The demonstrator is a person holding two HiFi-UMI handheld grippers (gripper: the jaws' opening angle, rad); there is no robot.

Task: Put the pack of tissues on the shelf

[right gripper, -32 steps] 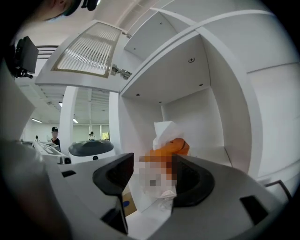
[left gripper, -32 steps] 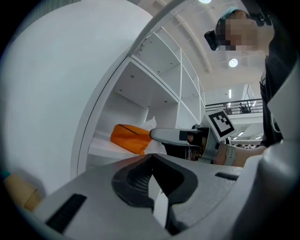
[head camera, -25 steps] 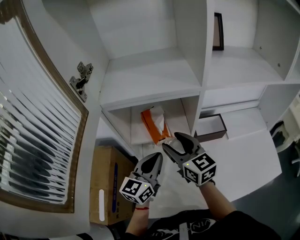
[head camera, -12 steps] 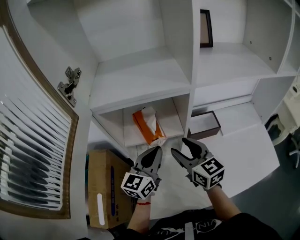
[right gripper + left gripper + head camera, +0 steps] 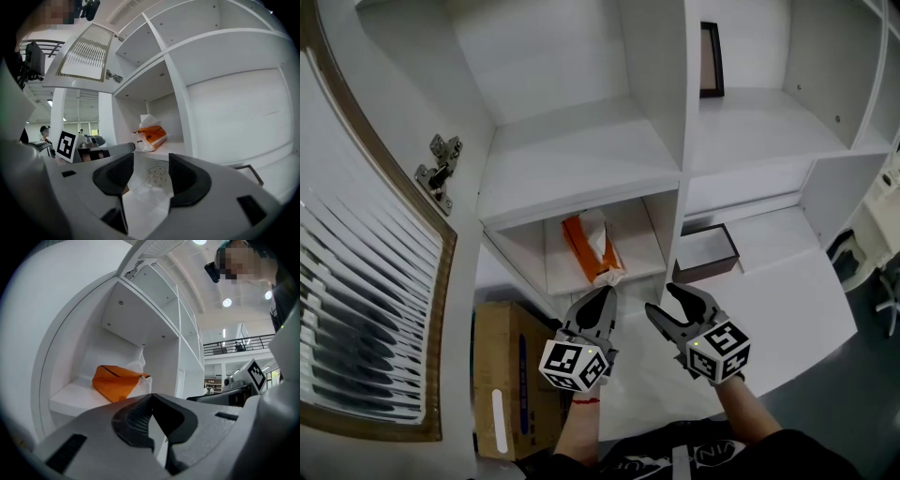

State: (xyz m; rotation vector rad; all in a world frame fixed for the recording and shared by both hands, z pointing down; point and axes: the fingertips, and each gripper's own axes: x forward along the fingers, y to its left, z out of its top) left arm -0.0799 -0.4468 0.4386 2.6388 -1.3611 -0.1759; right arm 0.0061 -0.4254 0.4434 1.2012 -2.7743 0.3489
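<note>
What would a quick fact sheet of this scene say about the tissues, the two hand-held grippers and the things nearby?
Tissue pack: orange and white, lying in the lower left compartment of the shelf unit
Left gripper: jaws together, nothing in them, just in front of the pack
Right gripper: jaws apart, gripping nothing
Cabinet door: open, at the left
Cardboard box: below the shelves, at the left
Dark frame: upright in an upper right compartment

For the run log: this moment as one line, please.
tissue pack: lying in lower shelf bay | left claw: shut, empty, near pack | right claw: open, empty
</note>
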